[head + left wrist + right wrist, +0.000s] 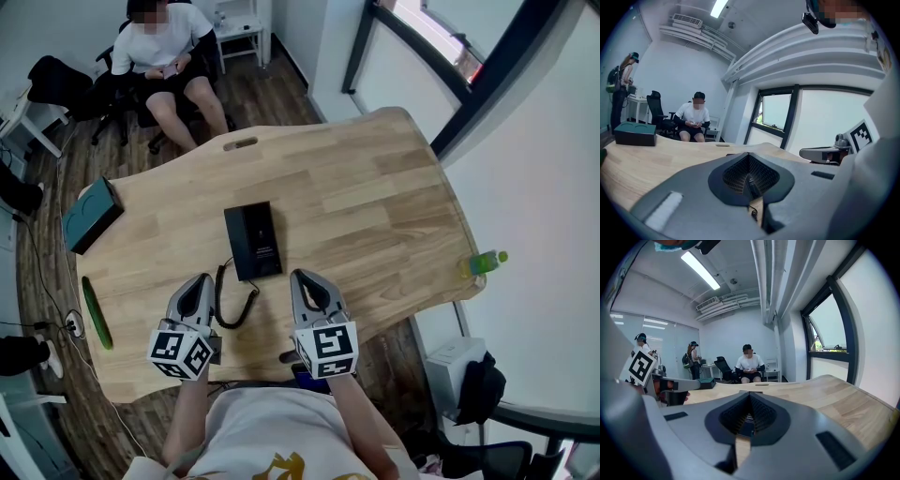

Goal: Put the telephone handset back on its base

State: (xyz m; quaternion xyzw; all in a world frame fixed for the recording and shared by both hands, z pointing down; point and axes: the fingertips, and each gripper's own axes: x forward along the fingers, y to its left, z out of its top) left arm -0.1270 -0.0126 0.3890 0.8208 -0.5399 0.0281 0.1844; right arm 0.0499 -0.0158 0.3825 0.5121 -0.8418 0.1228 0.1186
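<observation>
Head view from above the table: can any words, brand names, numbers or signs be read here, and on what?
No text can be read.
Telephone: faint pale print on its black top, too small to read.
Left marker cube and right marker cube: black-and-white square patterns, no letters.
Bottle: label too small to read.
Shirt: yellow print, cut off by the frame, unreadable.

The telephone (253, 241) lies mid-table (375, 187). Its cord (232, 302) runs toward the near edge, between the left gripper (201, 283) and the right gripper (303, 278). A box (91, 215) lies far left, a bottle (483, 262) at the right edge.
</observation>
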